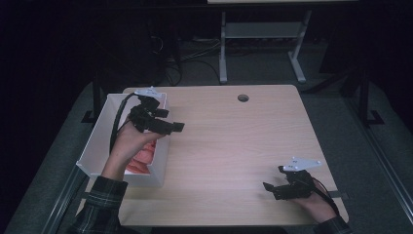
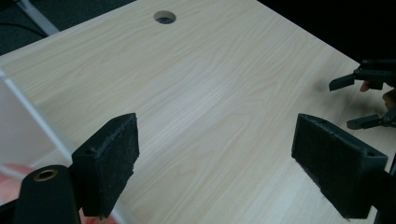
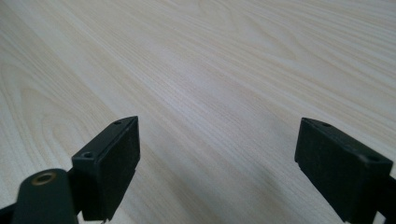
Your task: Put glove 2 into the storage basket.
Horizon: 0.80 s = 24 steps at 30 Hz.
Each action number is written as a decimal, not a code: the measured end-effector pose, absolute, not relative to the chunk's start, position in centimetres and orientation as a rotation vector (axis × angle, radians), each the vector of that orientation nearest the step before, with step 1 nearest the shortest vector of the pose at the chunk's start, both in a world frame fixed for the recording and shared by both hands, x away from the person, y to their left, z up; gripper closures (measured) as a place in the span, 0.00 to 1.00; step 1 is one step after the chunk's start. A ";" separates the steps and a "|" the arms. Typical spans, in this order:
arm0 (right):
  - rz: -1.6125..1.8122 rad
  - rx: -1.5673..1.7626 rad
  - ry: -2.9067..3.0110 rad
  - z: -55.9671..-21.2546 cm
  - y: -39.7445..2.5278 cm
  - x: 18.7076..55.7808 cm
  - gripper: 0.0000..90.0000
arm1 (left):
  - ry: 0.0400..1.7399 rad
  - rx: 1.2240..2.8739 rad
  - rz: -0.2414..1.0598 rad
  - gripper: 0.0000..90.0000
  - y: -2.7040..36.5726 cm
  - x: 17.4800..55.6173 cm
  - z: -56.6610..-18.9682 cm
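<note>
Left tongs (image 1: 178,127) spread above a white box (image 1: 97,141) holding something pink, perhaps cloth (image 1: 143,158); right tongs (image 1: 273,181) spread over the counter (image 1: 234,141).

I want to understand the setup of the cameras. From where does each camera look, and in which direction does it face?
High view: above the person's side, facing forward and down on the table; forearms, left gripper over the white box, right gripper.
Left gripper view: rides the left gripper, facing across the table; jaws open.
Right gripper view: rides the right gripper, facing bare wood; jaws open.
Shared: the cable hole appears in high and left gripper views.
</note>
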State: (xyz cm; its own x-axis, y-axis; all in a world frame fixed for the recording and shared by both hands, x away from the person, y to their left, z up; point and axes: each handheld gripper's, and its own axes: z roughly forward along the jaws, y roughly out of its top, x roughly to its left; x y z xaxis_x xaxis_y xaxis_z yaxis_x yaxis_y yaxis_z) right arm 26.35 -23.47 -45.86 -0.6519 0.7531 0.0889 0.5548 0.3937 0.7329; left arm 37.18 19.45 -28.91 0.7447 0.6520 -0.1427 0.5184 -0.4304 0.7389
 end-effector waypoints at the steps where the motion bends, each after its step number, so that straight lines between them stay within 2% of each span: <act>1: 1.110 1.150 2.396 -45.9 -23.5 26.3 0.15 | 0.871 2.120 0.212 0.16 19.0 37.0 -29.0; 11: 1.109 1.146 2.396 -45.8 -23.5 26.3 0.15 | 0.824 2.109 0.182 0.16 15.9 35.6 -30.5; 24: 1.111 1.135 2.398 -45.8 -23.4 26.2 0.15 | 0.759 2.182 0.154 0.16 12.7 33.5 -33.8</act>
